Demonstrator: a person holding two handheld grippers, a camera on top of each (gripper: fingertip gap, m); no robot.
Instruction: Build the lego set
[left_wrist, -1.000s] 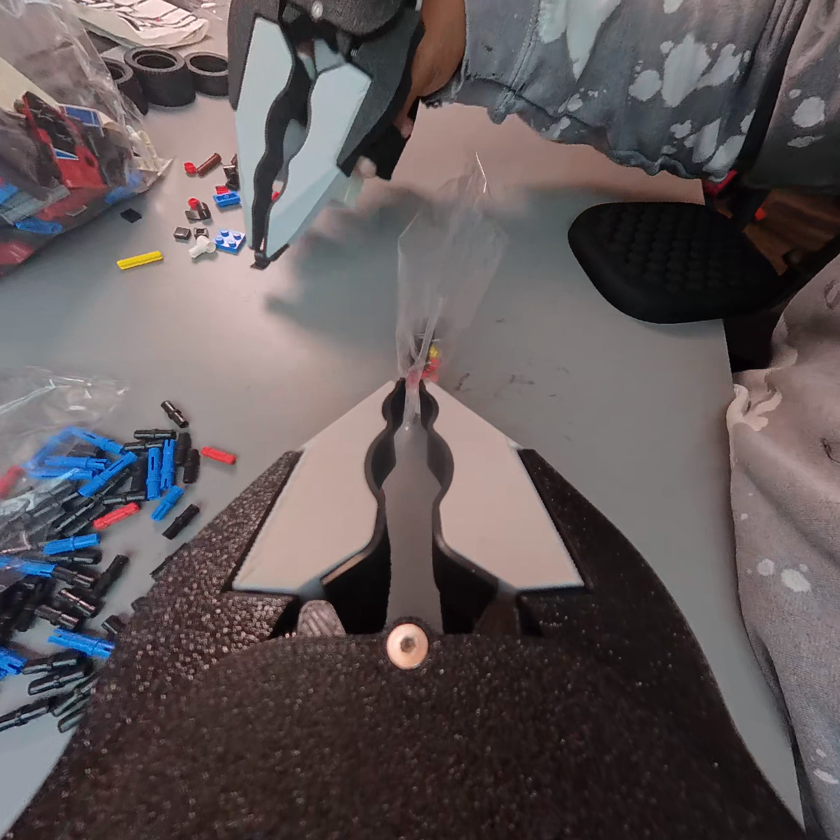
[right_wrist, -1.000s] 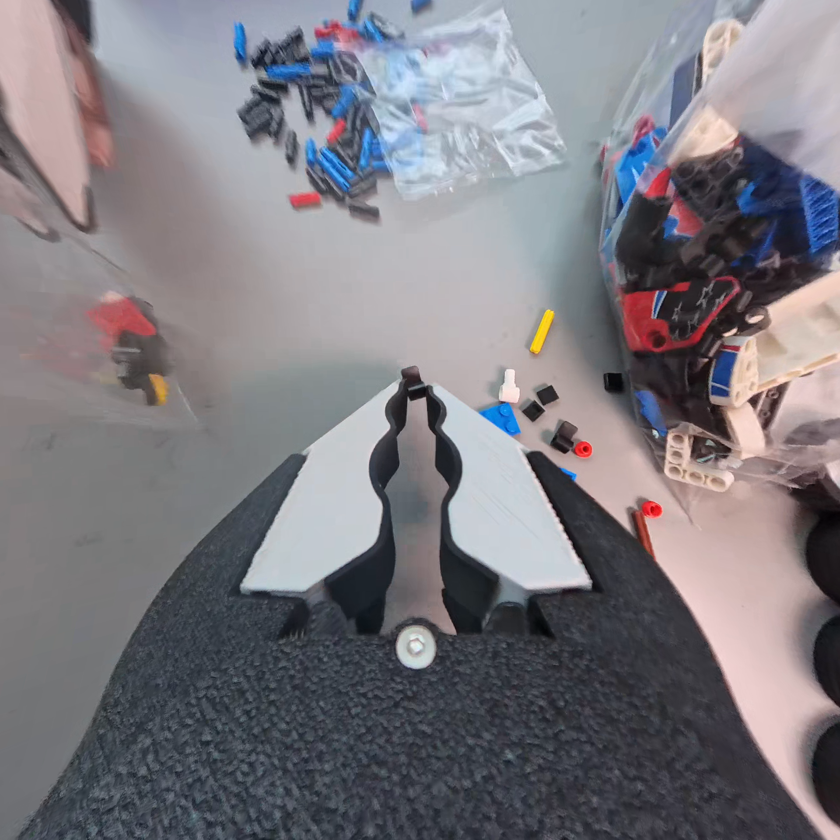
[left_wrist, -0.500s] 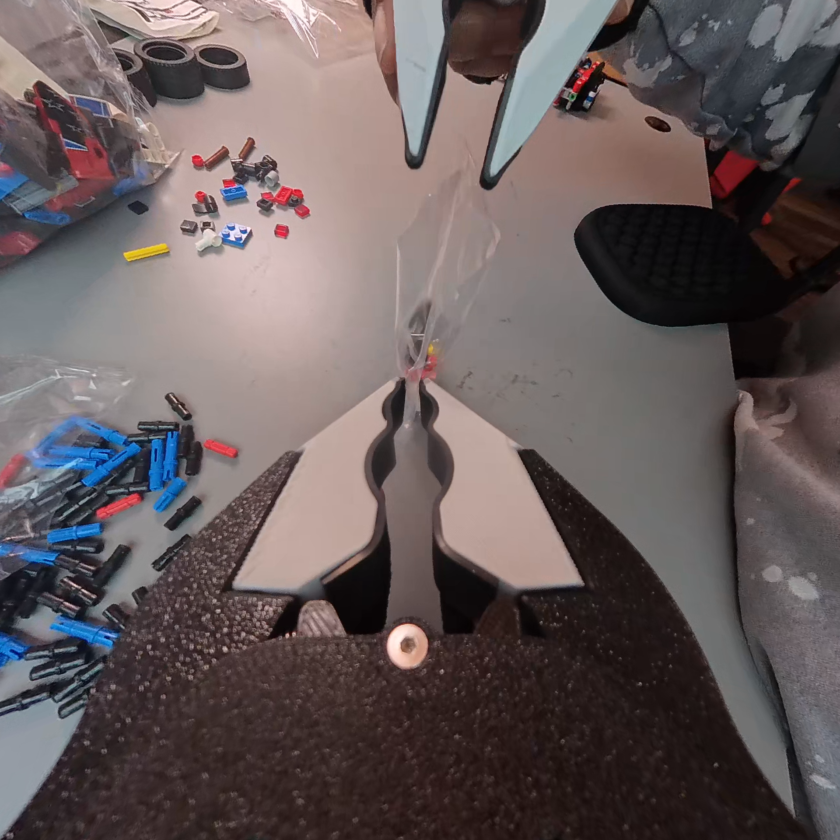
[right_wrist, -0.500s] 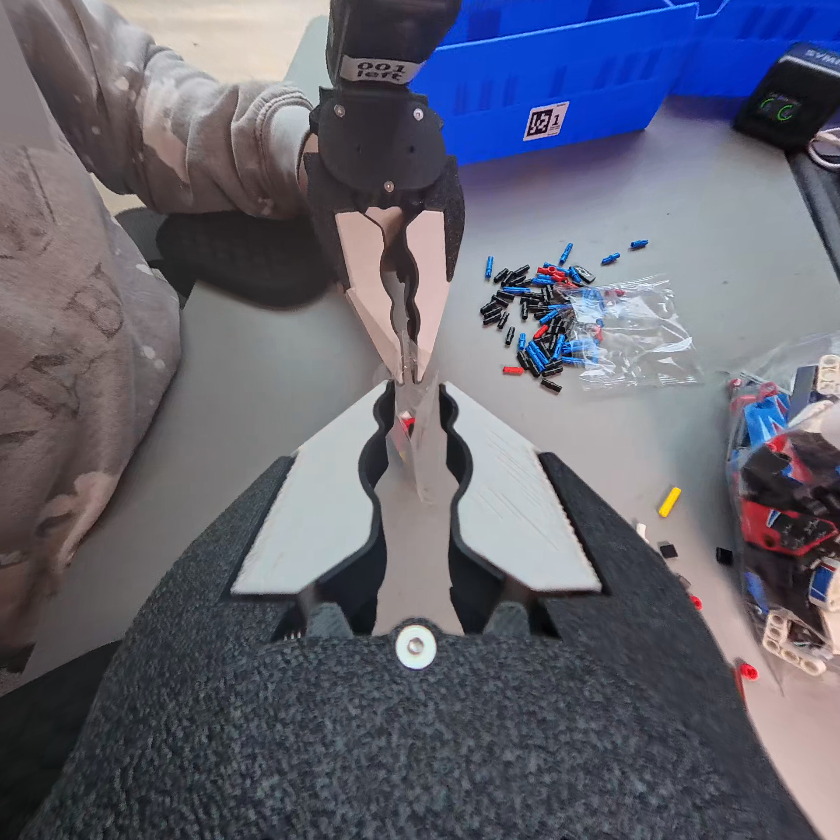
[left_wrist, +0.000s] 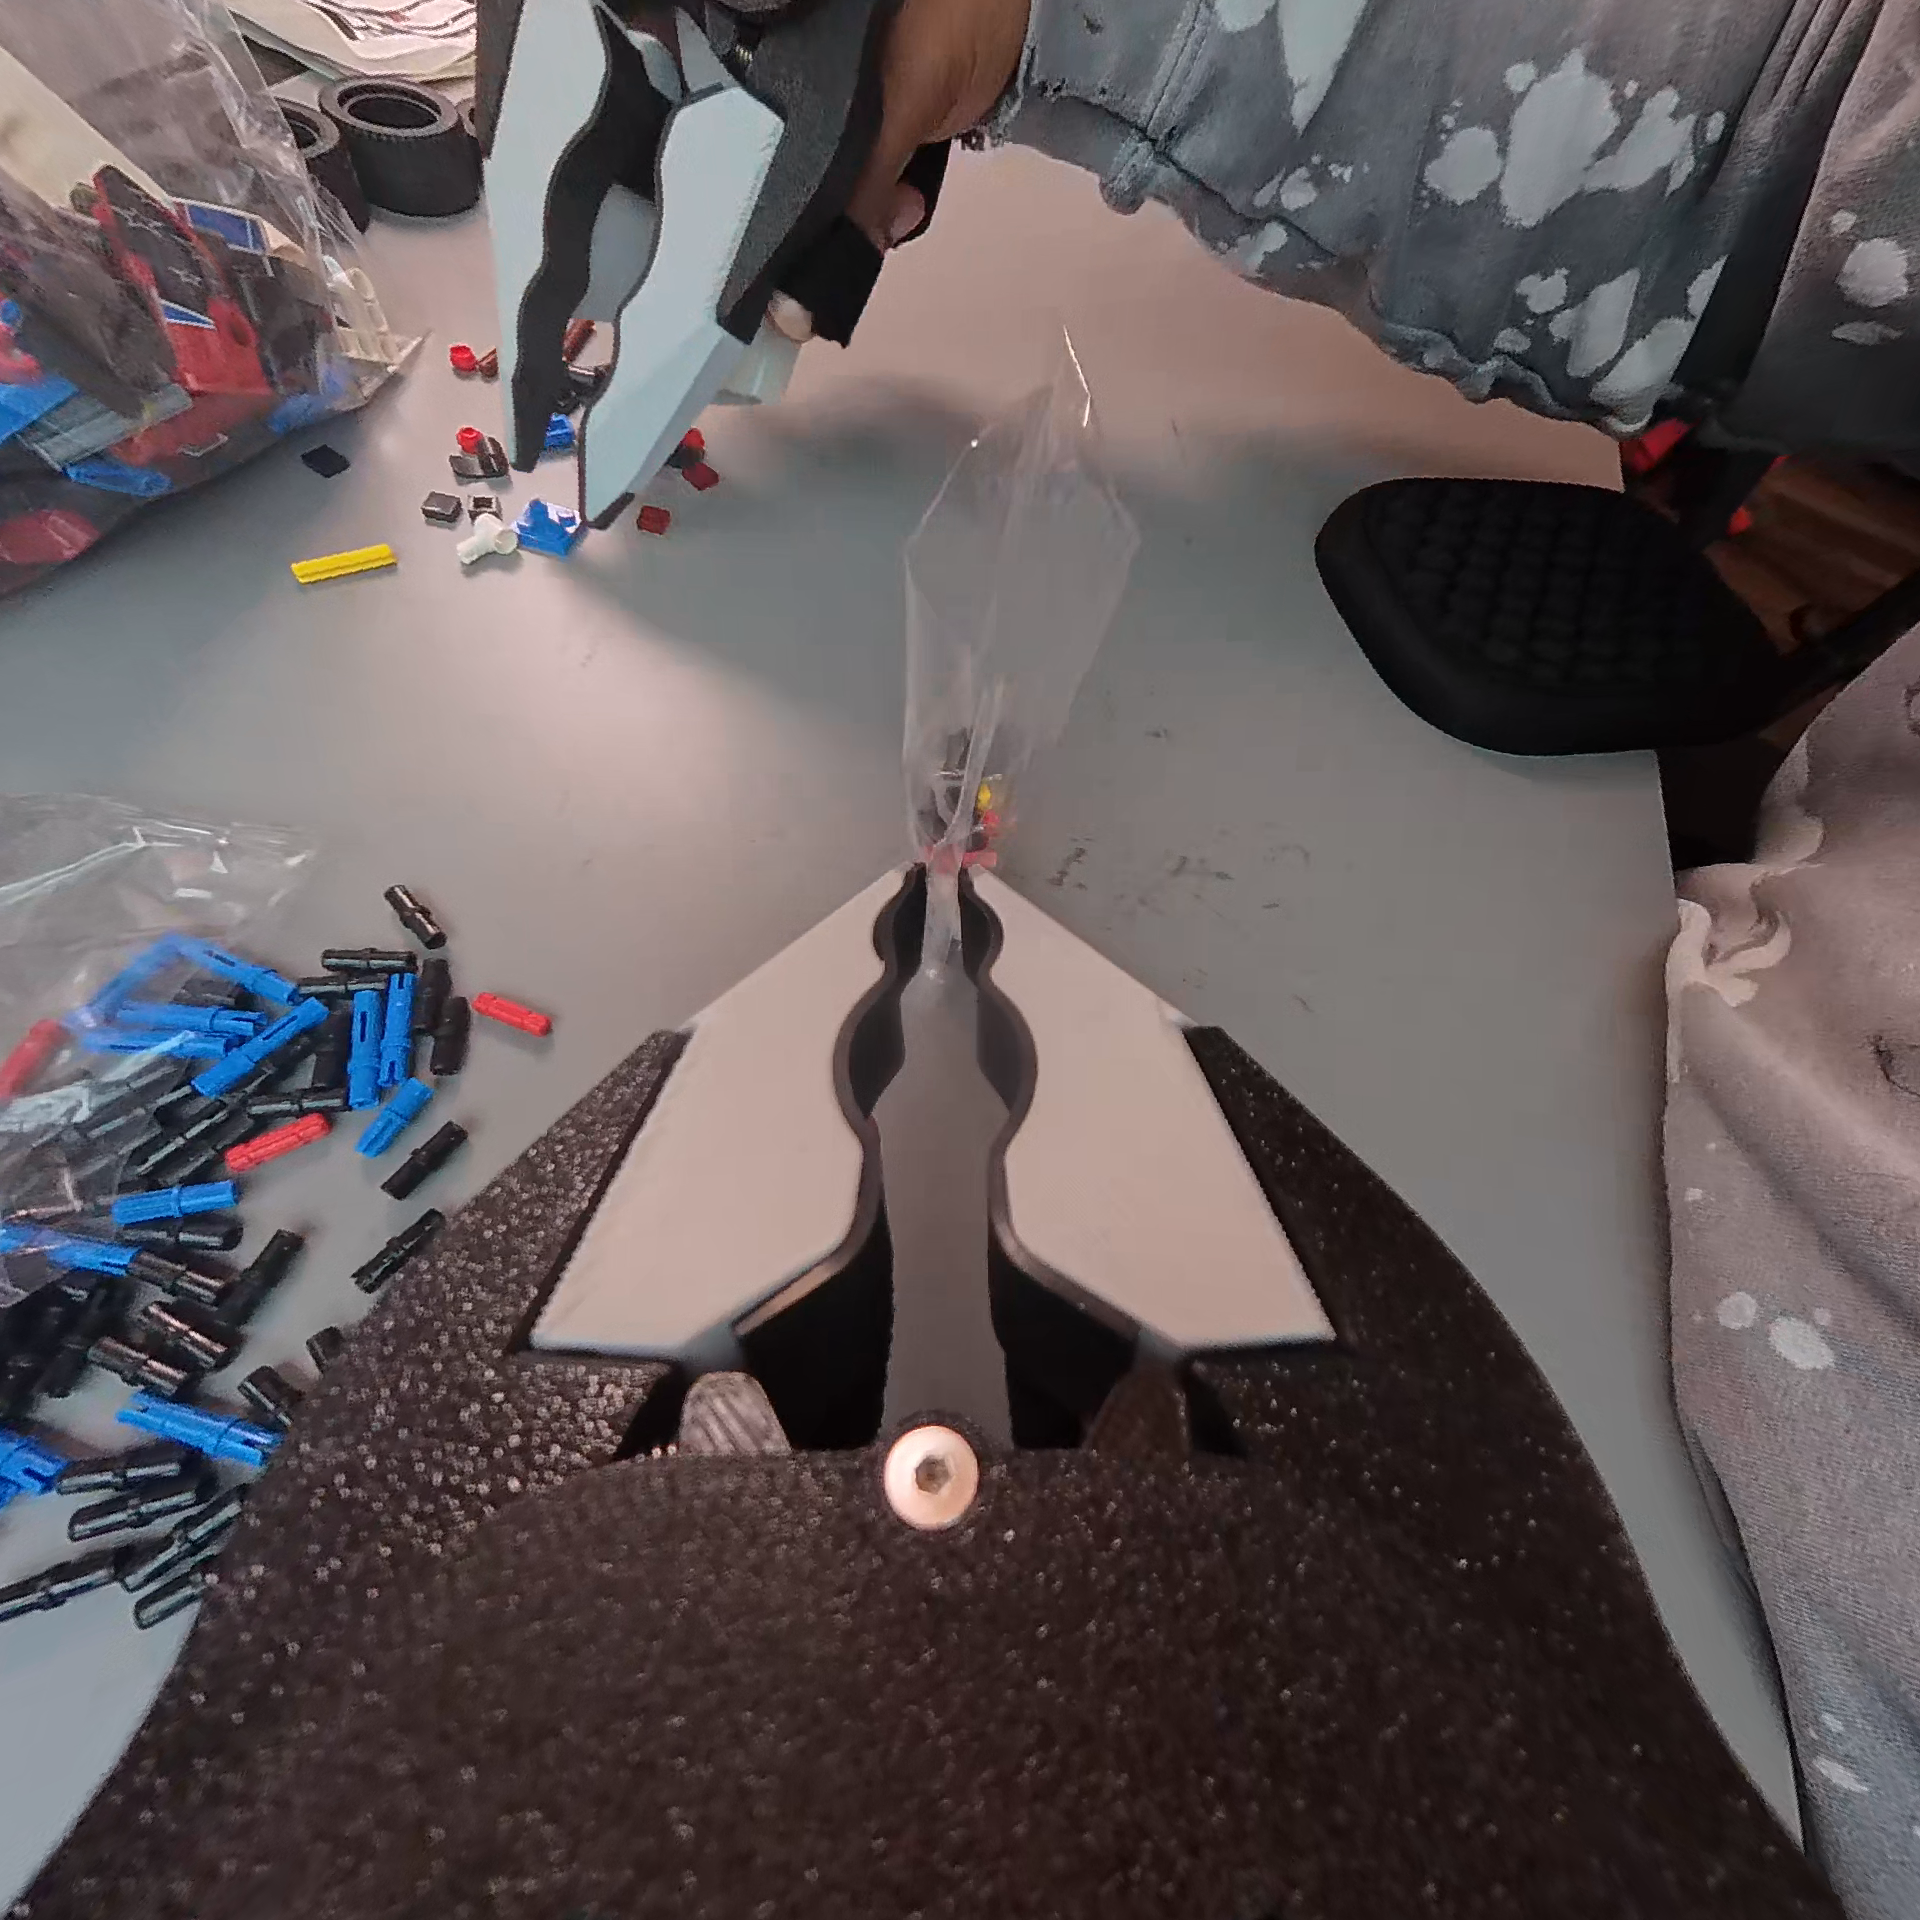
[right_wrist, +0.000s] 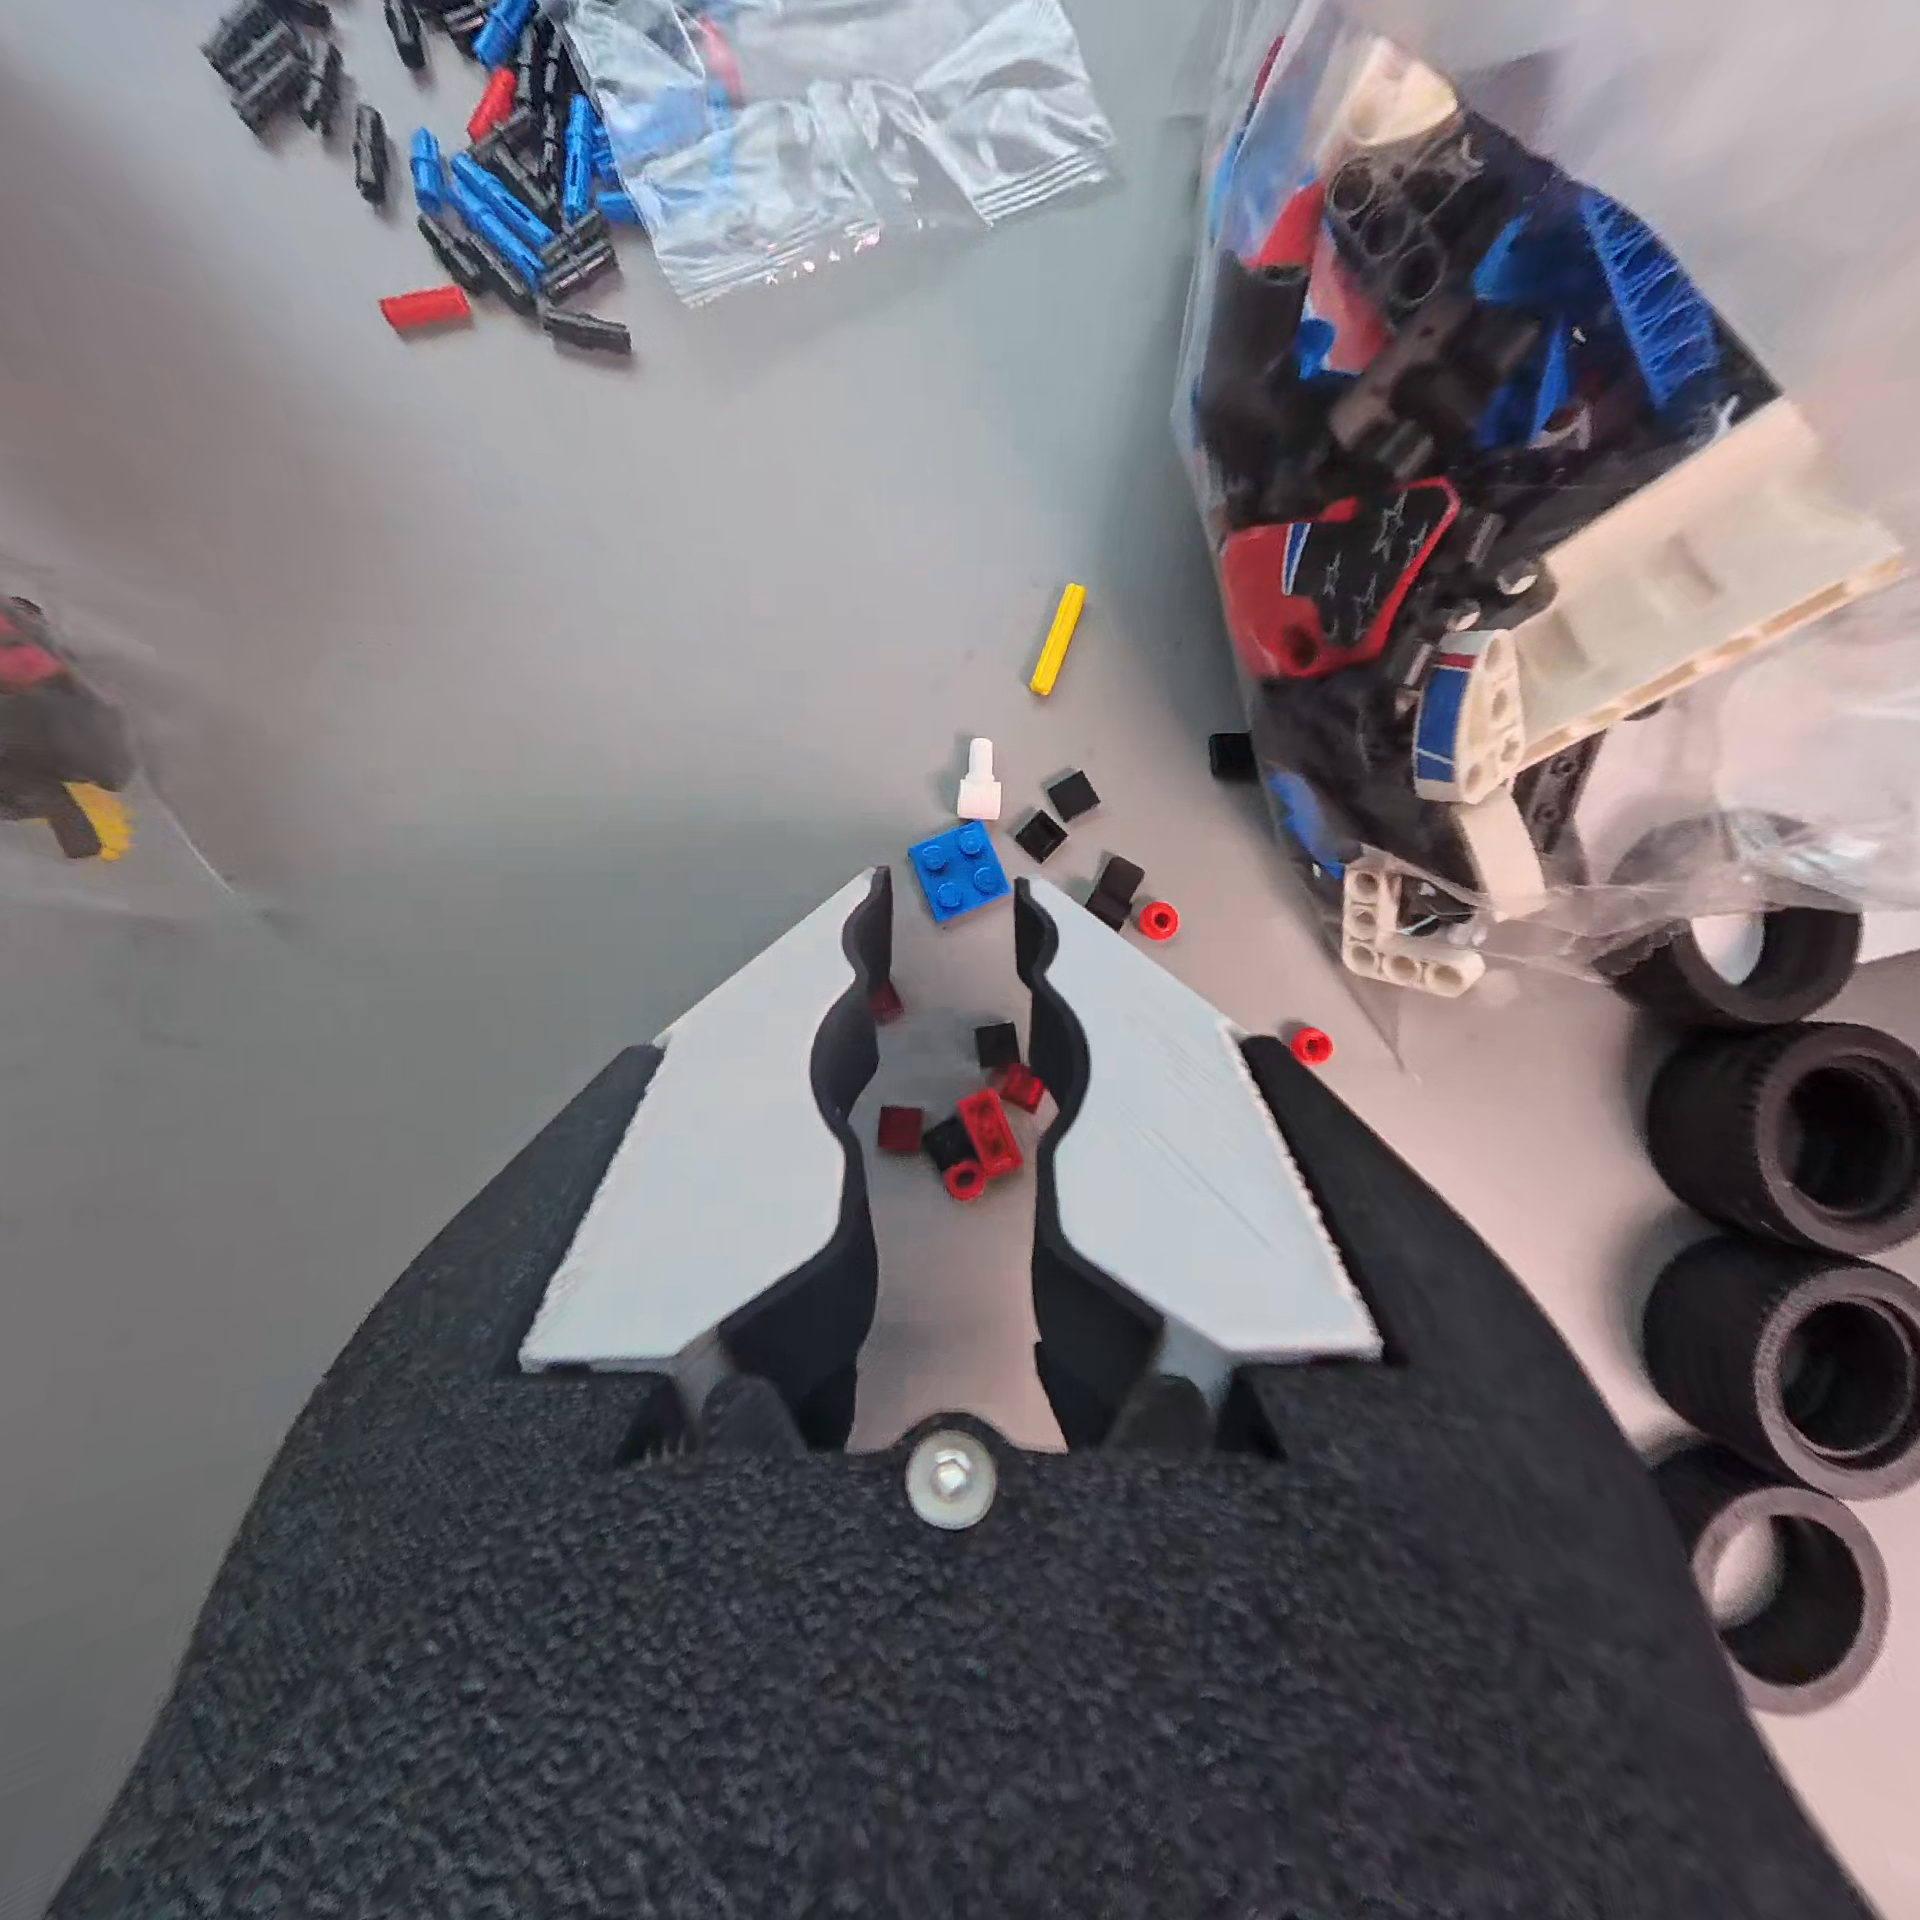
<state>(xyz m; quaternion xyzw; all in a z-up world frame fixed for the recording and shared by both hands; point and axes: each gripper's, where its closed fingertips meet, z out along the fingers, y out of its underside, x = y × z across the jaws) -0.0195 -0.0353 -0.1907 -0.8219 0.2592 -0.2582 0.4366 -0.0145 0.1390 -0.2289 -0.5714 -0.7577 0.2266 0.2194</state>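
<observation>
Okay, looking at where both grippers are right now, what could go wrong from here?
1. The left hand-held gripper pinches only one end of the small clear bag, which stands up from the fingertips; the few pieces inside could spill or the thin film could slip free.
2. The right hand-held gripper, open, hovers low over the blue plate and loose red and black pieces; closing or descending may scatter them.
</observation>
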